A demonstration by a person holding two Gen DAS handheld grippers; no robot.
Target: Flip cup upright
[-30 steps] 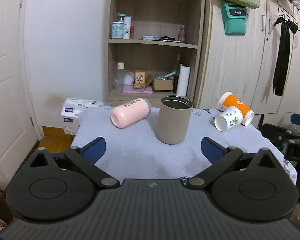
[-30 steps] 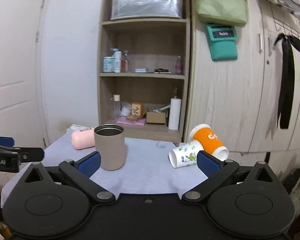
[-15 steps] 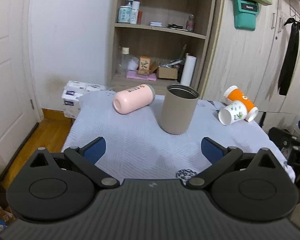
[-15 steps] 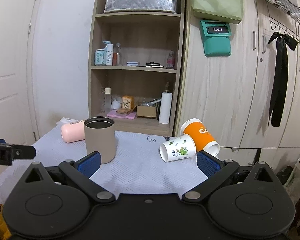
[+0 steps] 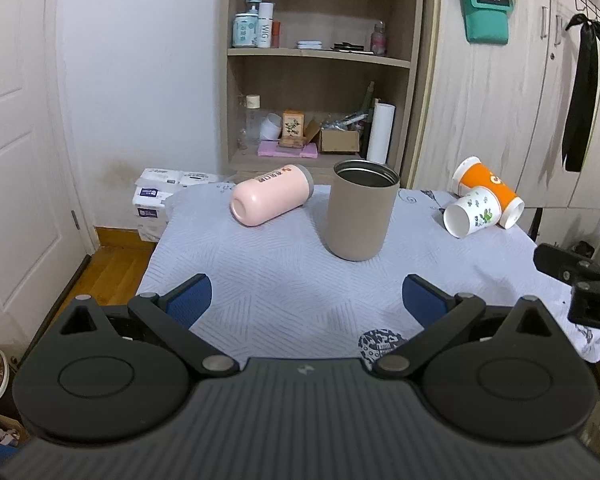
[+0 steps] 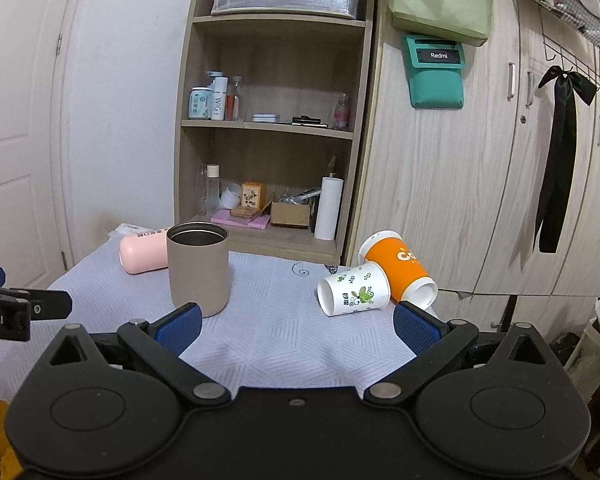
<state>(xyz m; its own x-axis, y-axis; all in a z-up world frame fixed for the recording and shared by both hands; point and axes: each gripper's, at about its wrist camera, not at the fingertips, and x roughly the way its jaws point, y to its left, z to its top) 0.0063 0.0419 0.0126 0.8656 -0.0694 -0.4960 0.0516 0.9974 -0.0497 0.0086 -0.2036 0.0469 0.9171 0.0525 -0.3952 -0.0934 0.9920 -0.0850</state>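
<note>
A taupe tumbler (image 5: 360, 210) (image 6: 198, 268) stands upright, mouth up, in the middle of the cloth-covered table (image 5: 284, 280). A pink cup (image 5: 271, 199) (image 6: 141, 253) lies on its side behind and left of it. A white floral paper cup (image 5: 473, 215) (image 6: 354, 293) and an orange paper cup (image 5: 490, 189) (image 6: 400, 271) lie on their sides at the table's right. My left gripper (image 5: 306, 300) is open and empty above the near table edge. My right gripper (image 6: 297, 326) is open and empty, near the floral cup.
A wooden shelf unit (image 5: 320, 80) with bottles and boxes stands behind the table. Wooden cupboards (image 6: 480, 180) are at the right. A white door (image 5: 12, 140) is at the left. Tissue packs (image 5: 160, 196) sit on the floor by the table.
Both grippers have pulled back and risen a little from the table; the cups look slightly farther. No object has moved.
</note>
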